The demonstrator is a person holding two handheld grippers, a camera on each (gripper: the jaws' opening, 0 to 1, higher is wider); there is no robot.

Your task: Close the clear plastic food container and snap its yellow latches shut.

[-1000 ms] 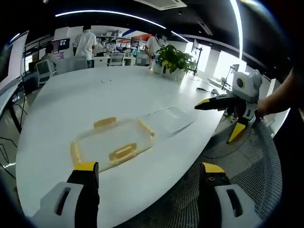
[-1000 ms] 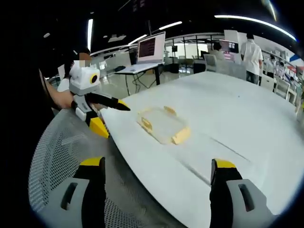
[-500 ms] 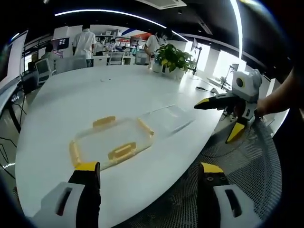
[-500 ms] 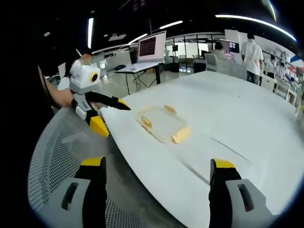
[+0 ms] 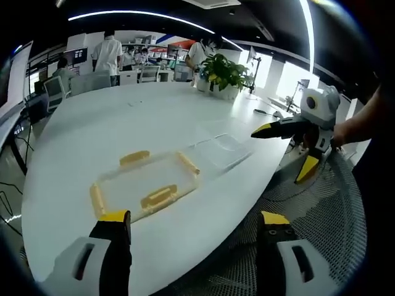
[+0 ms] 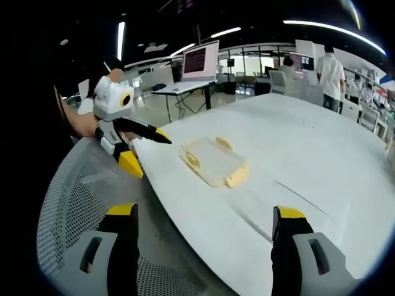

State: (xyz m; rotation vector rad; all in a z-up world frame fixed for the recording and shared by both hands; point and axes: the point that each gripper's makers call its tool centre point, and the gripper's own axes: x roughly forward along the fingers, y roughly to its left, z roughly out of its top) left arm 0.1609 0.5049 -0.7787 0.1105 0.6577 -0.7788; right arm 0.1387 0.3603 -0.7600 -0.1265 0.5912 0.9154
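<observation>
Approach | clear food container [image 5: 146, 183] with yellow latches [image 5: 159, 197] lay on white table [image 5: 80, 142], lid [image 5: 220, 152] just right | left gripper [image 5: 191, 259], right gripper [image 6: 203, 246] both spread, empty | best seat lid squarely before snapping latches.

You worked in open-plan office, likely with lab use. Large white oval meeting table [image 5: 92, 135] dominated room. Mesh office chair [image 6: 80, 191] stood at table edge. Potted green plant [image 5: 223, 75] sat at far end of table. Laptop [image 6: 199, 65] stood open on separate desk [image 6: 179, 89] behind. Desks with monitors [image 5: 58, 86] lined back wall, several people [image 5: 108, 55] standing among them. Long curved light strips [image 5: 142, 17] ran across dark ceiling; bright windows [image 5: 290, 80] lit one side.
</observation>
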